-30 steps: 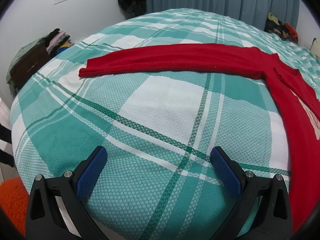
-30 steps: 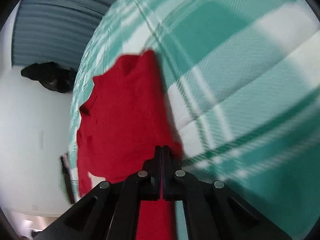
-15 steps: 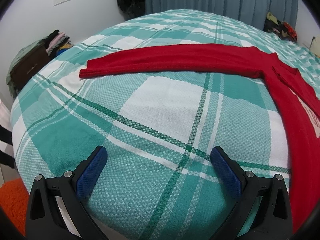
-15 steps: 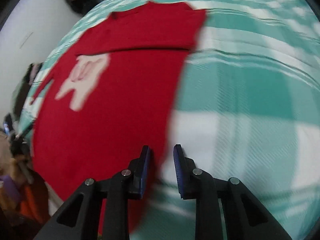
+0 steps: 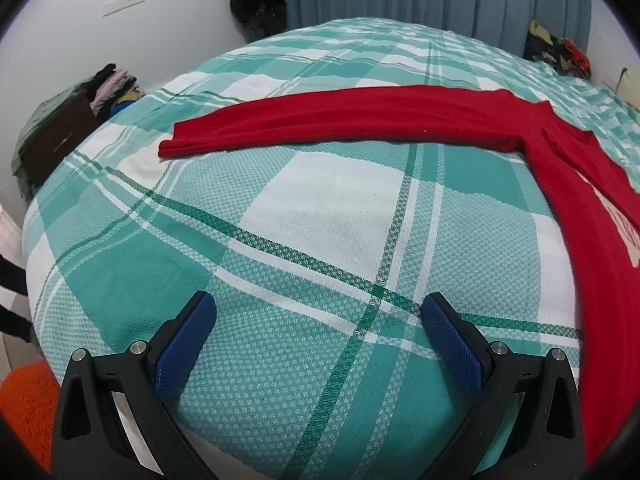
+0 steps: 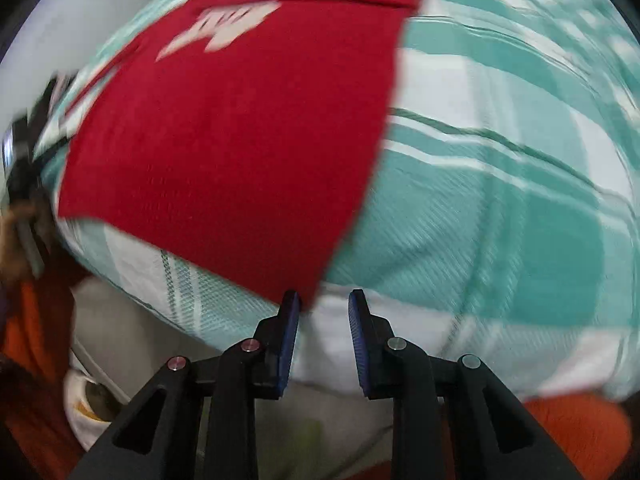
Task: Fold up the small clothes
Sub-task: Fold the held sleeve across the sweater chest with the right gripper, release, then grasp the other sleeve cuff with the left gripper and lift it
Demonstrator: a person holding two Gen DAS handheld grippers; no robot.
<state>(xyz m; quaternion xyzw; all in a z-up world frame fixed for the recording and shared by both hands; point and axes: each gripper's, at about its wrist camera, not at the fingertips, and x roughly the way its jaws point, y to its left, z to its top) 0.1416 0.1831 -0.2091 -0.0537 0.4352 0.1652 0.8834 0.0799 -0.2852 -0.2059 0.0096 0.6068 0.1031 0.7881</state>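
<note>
Left gripper (image 5: 319,316) wide, empty; sleeve (image 5: 344,120) well ahead. Right gripper (image 6: 323,304) narrow, opening, empty; shirt (image 6: 240,140) hem corner just ahead-left.

Loads of open bed (image 5: 320,216) ahead of the left claw (image 5: 316,316); only the red sweater's (image 5: 360,120) sleeve crosses further up.

- You had a bed (image 5: 320,216) covered by a teal-and-white checked spread.
- On it, your red sweater (image 6: 240,128) lay flat, one long sleeve (image 5: 340,120) stretched straight across the spread, its hem near the bed's front edge.
</note>
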